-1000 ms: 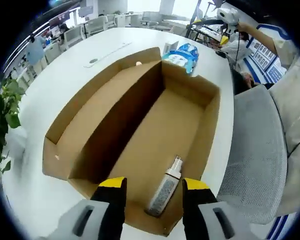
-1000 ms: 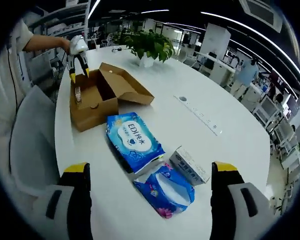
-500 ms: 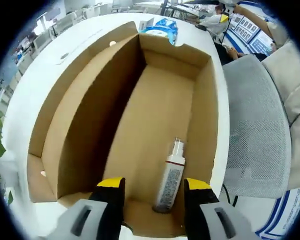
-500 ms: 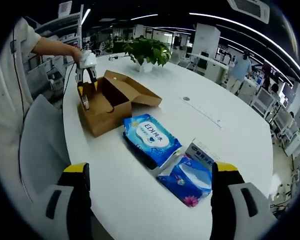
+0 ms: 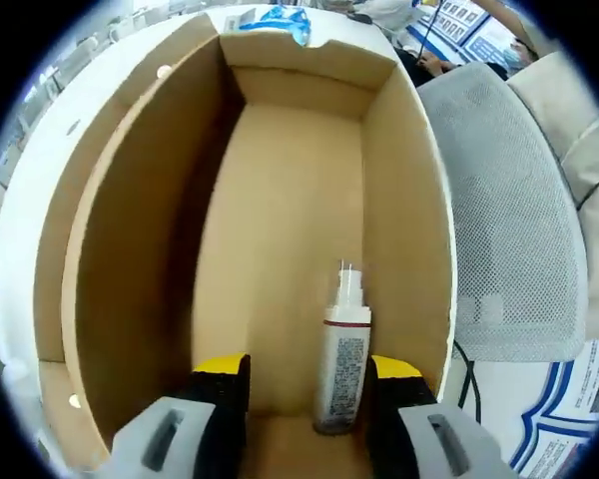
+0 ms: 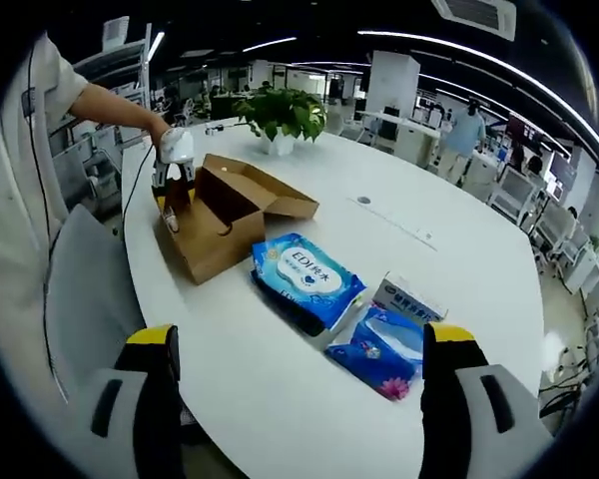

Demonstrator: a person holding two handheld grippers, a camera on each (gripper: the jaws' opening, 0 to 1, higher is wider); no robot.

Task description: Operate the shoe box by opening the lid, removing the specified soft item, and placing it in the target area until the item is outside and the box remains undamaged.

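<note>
**Ana:** Left gripper is down inside the shoe box now. A second ago it was hovering above the open box; since then it has dropped in, and the walls fill far more of the left gripper view. Its jaws are spread a moderate way with nothing between the tips. The small spray bottle lies on the box floor, between the tips but nearer the right one.

**Ben:** And the lid?

**Ana:** Already folded back; from the right gripper view it lies open on the white table, away from the person's side. So the opening step looks done, and I'd judge this to be the reach for what's left inside.

**Ben:** What about the other hand?

**Ana:** Right gripper hangs wide open and empty, well apart from the box. Beyond it sit a blue wet-wipes pack, a floral tissue pack and a small white carton, all outside the box already.

**Ben:** Any worry?

**Ana:** The bottle lies close to the right wall, so closing could scrape the cardboard if the approach drifts.
</note>
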